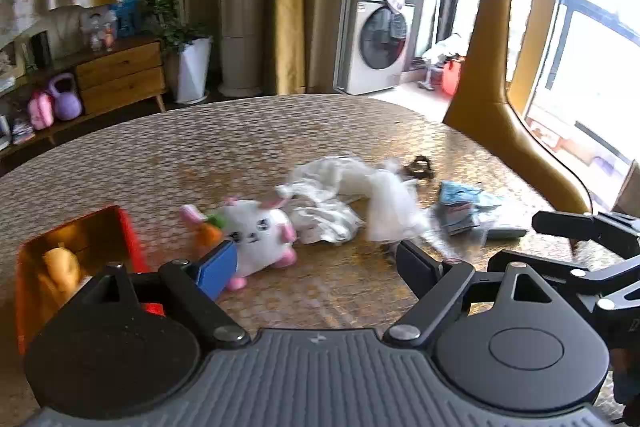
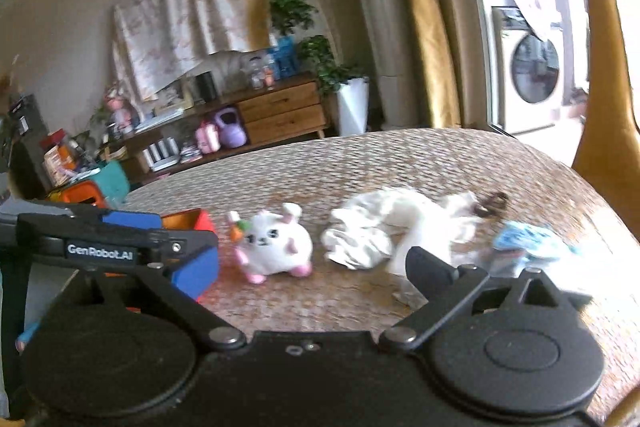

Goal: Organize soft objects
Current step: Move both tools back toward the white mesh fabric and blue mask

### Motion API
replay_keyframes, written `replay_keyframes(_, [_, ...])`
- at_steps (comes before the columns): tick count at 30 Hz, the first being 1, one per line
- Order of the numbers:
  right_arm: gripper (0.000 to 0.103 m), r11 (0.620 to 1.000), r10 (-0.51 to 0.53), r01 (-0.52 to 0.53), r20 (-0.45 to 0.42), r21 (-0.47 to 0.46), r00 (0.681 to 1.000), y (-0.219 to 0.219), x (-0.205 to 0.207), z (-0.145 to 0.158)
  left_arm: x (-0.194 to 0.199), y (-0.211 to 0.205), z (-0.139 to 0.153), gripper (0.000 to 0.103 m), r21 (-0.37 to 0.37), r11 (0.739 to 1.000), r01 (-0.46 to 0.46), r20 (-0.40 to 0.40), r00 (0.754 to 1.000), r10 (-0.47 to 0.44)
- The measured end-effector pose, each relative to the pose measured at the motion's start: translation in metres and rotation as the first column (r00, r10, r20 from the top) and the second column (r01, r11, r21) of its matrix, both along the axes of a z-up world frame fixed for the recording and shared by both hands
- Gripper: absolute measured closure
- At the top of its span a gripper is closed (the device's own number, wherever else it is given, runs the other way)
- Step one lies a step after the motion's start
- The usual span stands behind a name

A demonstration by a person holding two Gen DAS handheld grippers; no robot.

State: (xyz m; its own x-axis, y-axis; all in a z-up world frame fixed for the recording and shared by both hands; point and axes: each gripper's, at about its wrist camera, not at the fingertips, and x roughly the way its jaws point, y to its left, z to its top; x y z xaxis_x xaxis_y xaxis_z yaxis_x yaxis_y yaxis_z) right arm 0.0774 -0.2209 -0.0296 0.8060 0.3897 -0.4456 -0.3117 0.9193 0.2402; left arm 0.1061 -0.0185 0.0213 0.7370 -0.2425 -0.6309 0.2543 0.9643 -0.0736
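A white plush rabbit (image 1: 260, 233) (image 2: 276, 247) with pink feet and a carrot lies on the round table. My left gripper (image 1: 316, 267) is open just short of it, and its blue pad (image 1: 218, 269) sits by the rabbit's side without touching. To the rabbit's right lie a crumpled white cloth (image 1: 344, 195) (image 2: 380, 227) and a light blue packet (image 1: 460, 205) (image 2: 528, 243). A red box (image 1: 128, 239) (image 2: 192, 221) with a yellowish soft thing (image 1: 60, 267) inside stands at the left. My right gripper (image 2: 312, 267) is open and empty before the rabbit and cloth.
The table top (image 1: 200, 147) is covered in a woven gold pattern. A small dark hair clip (image 1: 420, 167) (image 2: 492, 203) lies behind the cloth. A mustard chair back (image 1: 492, 67) rises at the table's far right edge. The floor, a sideboard and a washing machine lie beyond.
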Motion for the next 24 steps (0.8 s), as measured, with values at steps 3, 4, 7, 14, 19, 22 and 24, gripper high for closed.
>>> replay_keyframes(3, [0.003, 0.999, -0.036, 0.036, -0.010, 0.006, 0.999, -0.020, -0.001, -0.007, 0.004, -0.016, -0.004, 0.016, 0.008, 1.000, 0.016, 0.006, 1.000, -0.016])
replay_keyframes(4, [0.003, 0.999, -0.044, 0.044, -0.014, 0.004, 0.999, -0.025, 0.000, -0.009, 0.006, -0.022, -0.006, 0.015, 0.011, 1.000, 0.023, 0.008, 1.000, -0.023])
replay_keyframes(7, [0.003, 0.997, -0.077, 0.077, -0.021, 0.003, 0.997, -0.043, 0.001, -0.013, 0.011, -0.036, -0.011, 0.015, -0.005, 0.999, 0.047, 0.003, 0.999, -0.047])
replay_keyframes(14, [0.003, 0.989, -0.146, 0.145, -0.029, -0.032, 0.989, -0.083, 0.019, -0.015, 0.032, -0.066, -0.022, 0.001, -0.008, 0.997, 0.081, -0.011, 0.997, -0.081])
replay_keyframes(19, [0.003, 0.981, -0.185, 0.181, -0.059, -0.065, 0.981, -0.108, 0.047, -0.022, 0.056, -0.086, -0.028, 0.001, -0.022, 0.996, 0.084, -0.023, 0.996, -0.084])
replay_keyframes(22, [0.003, 0.978, -0.202, 0.195, -0.088, -0.080, 0.975, -0.122, 0.068, -0.029, 0.069, -0.098, -0.033, 0.001, -0.009, 0.998, 0.070, -0.023, 0.997, -0.070])
replay_keyframes(24, [0.003, 0.974, -0.219, 0.210, -0.110, -0.090, 0.970, -0.130, 0.082, -0.035, 0.078, -0.108, -0.037, 0.001, 0.001, 0.998, 0.069, -0.028, 0.997, -0.069])
